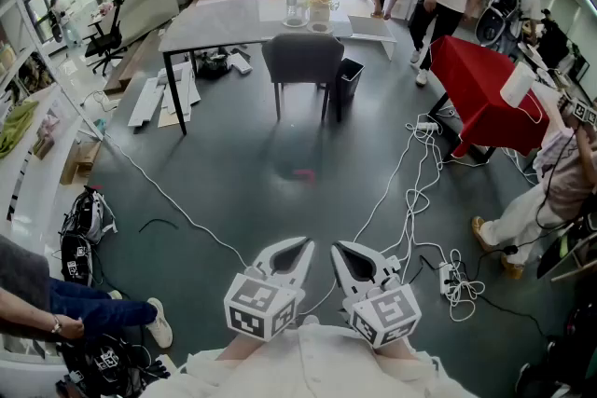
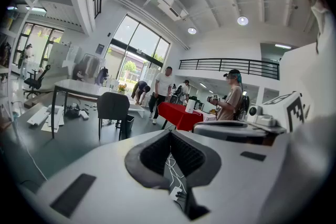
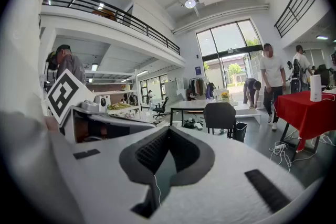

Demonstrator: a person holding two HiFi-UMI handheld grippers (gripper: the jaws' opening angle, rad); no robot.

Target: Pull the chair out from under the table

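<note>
Item: chair (image 1: 302,61), upper centre, set against desk (image 1: 210,25). Far below it, left tongs (image 1: 297,249) and right tongs (image 1: 343,253), both clenched, empty. Hazard: floor cables (image 1: 410,191) may trip the approach.

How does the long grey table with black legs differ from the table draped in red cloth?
The long grey table has a bare top on thin black legs; the red table is hidden under cloth hanging down its sides. The grey table holds a vase of yellow flowers; the red table holds a white cylinder. The grey table lies straight ahead, the red table off to the right. Both stand on the dark floor.
</note>
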